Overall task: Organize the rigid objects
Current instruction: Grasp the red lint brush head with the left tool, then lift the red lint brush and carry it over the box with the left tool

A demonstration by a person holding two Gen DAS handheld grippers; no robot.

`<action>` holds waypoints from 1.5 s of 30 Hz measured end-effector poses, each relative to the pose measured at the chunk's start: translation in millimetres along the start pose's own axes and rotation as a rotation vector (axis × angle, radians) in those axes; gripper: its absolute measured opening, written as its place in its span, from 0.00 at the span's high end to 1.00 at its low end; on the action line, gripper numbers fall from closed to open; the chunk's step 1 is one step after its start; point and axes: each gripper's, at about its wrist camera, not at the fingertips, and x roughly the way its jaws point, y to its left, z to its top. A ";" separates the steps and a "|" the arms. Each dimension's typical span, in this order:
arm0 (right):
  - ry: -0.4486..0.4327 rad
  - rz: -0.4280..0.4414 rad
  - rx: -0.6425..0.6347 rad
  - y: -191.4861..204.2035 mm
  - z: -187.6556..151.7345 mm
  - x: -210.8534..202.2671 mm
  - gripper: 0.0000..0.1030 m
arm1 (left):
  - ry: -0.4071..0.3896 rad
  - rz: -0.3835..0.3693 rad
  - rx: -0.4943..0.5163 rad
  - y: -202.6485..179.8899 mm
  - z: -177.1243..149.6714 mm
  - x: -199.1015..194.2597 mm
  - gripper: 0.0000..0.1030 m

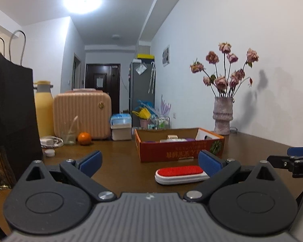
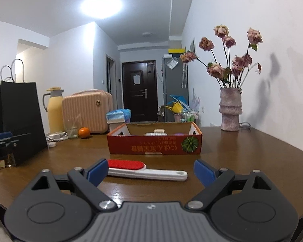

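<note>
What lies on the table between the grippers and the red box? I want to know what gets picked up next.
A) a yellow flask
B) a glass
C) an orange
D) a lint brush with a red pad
D: the lint brush, red pad and white handle, lies flat on the table just before the box.

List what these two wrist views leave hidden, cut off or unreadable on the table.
- Box contents: in both views its front wall hides all but a few tops.
- Lint brush handle: in the left wrist view, hidden behind the left gripper finger.
- Right gripper: in the left wrist view, cut off by the right edge.
- Box print: upside down, too small to read.
- Black bag: cut off by the left edge in the left wrist view.
</note>
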 end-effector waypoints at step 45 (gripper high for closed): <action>0.381 0.020 0.213 -94.0 -2.8 214.1 0.88 | 0.449 -0.133 -0.256 12.5 -15.3 225.3 0.58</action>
